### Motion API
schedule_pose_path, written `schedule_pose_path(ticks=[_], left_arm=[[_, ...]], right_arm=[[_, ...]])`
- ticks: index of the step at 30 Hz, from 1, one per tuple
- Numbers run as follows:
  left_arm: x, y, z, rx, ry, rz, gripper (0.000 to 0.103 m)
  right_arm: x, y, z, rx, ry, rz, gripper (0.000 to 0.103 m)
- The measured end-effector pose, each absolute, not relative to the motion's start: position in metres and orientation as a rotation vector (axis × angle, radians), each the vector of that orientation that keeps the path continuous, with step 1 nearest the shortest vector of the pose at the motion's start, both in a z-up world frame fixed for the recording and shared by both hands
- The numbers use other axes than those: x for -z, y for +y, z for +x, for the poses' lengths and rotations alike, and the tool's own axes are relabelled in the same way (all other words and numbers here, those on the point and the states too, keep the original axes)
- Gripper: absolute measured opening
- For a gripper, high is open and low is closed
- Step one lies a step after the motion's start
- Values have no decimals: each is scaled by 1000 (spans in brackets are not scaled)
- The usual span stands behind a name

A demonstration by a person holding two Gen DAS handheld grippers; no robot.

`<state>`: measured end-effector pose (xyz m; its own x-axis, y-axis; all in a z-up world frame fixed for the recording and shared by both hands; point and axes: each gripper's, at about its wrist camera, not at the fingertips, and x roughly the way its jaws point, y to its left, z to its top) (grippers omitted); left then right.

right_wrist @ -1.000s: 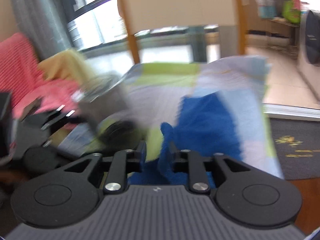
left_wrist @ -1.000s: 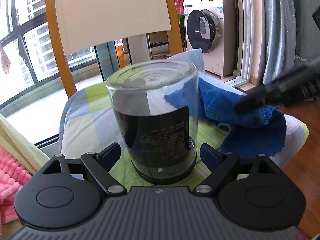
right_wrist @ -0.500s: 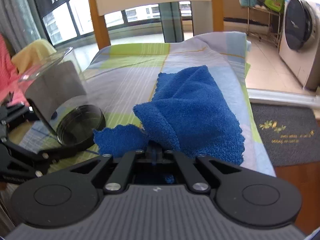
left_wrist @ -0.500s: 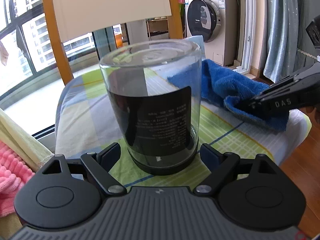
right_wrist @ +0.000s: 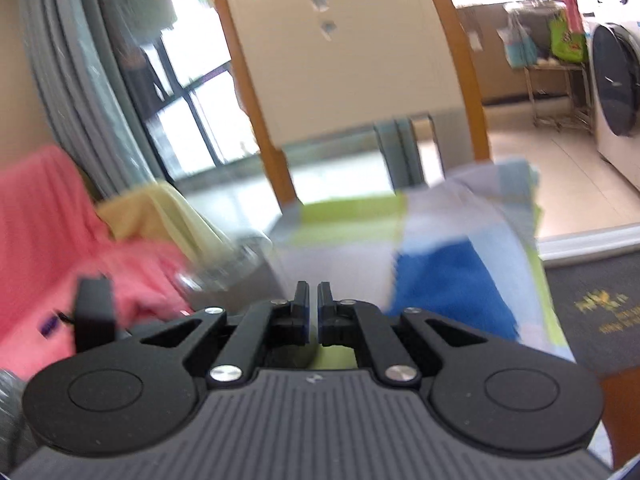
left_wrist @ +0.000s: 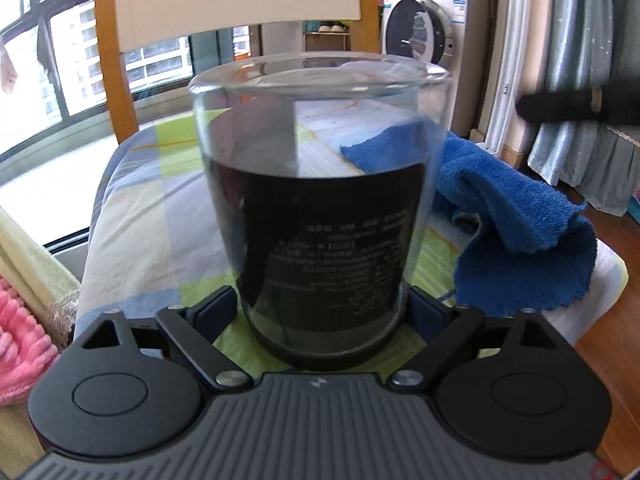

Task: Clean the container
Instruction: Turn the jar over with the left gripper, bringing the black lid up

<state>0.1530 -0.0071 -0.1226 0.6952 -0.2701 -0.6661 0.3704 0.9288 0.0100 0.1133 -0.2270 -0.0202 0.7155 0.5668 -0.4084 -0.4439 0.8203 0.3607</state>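
Left gripper (left_wrist: 320, 312) is closing on the glass jar (left_wrist: 320, 200), which stands upright dead ahead between its fingers, pads right at the base. Right gripper (right_wrist: 313, 308) has nothing between its jaws, a narrow gap just opening; the blue cloth (right_wrist: 452, 292) lies ahead to its right, so that hand looks nearer for the wipe.
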Motion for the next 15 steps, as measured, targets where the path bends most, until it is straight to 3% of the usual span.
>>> schedule_pose_path(ticks=[15], left_arm=[[107,-2,138,357,737,162,87]], right_arm=[[20,-191,102,-754,418,259,2]])
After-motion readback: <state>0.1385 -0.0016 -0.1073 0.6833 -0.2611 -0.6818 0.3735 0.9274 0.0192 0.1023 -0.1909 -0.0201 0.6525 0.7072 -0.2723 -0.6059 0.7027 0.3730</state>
